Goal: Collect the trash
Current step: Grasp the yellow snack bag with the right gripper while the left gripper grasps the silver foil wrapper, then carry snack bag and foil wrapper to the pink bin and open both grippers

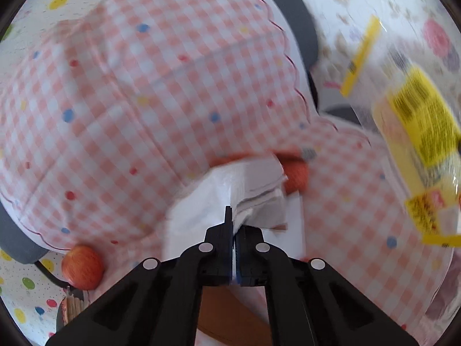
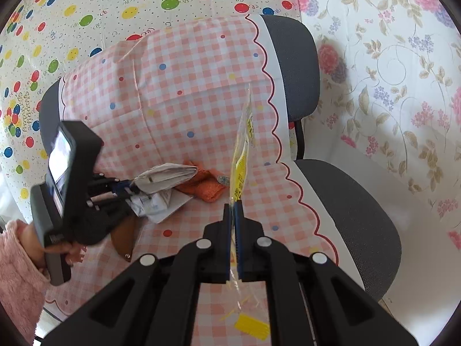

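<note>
The left gripper point(image 1: 233, 225) is clamped on folded white paper point(image 1: 247, 184). Only the right view shows the pink sleeve point(image 2: 17, 259) and the right gripper point(image 2: 232, 210) pinching a clear yellow-printed wrapper point(image 2: 243, 150). Both hover over a pink checked cloth point(image 2: 184, 92) covering a grey chair point(image 2: 294, 57).

Right claw point(image 2: 233, 210) pinches a yellow-printed clear wrapper point(image 2: 243, 144) above the chair point(image 2: 345, 201).

- a home room: a grey mesh office chair point(image 2: 294, 66) draped with a pink checked plastic cloth point(image 2: 184, 92)
- far behind, balloon-print sheet point(image 2: 86, 8) left, floral sheet point(image 2: 389, 72) right
</note>
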Motion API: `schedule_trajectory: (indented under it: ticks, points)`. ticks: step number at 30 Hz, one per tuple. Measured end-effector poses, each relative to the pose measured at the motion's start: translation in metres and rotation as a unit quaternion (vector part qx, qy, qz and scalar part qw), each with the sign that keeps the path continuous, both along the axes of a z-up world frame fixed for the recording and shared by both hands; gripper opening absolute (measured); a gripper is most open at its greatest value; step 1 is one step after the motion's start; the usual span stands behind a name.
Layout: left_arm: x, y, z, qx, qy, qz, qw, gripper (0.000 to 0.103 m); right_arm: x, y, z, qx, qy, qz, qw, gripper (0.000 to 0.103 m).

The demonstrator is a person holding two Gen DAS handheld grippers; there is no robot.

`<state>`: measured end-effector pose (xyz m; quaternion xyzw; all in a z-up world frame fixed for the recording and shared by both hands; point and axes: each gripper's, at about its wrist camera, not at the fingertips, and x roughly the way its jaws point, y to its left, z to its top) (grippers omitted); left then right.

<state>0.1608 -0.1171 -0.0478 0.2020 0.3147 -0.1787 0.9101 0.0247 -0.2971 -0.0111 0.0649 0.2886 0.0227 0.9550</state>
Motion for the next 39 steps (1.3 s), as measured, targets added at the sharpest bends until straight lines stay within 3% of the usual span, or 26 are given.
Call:
schedule_trajectory:
  ticks: [7, 12, 16, 25, 32, 39]
  points:
    - [-0.010, 0.065, 0.077, -0.128, -0.029, 0.058, 0.9896, 0.001, -0.005, -0.004, 0.006, -0.005, -0.012, -0.009, 1.000, 0.003]
    - [-0.060, 0.081, 0.096, -0.174, -0.032, 0.059, 0.9825, 0.001, -0.023, -0.002, 0.025, -0.011, -0.036, -0.009, 0.999, 0.003]
    - [-0.099, 0.076, 0.088, -0.201, -0.020, 0.054, 0.9779, 0.001, -0.042, 0.001, 0.029, -0.021, -0.034, -0.002, 0.999, 0.003]
    - [-0.185, 0.023, 0.046, -0.210, 0.023, 0.001, 0.9774, 0.001, -0.101, -0.007, 0.015, -0.025, -0.021, -0.021, 0.999, 0.003]
    - [-0.230, -0.025, 0.017, -0.224, 0.058, -0.070, 0.9704, 0.001, -0.163, -0.037, -0.006, -0.025, -0.003, -0.076, 0.997, 0.003]
    - [-0.260, -0.075, -0.007, -0.230, 0.084, -0.136, 0.9599, 0.001, -0.214, -0.070, -0.045, -0.023, 0.040, -0.147, 0.988, 0.003]
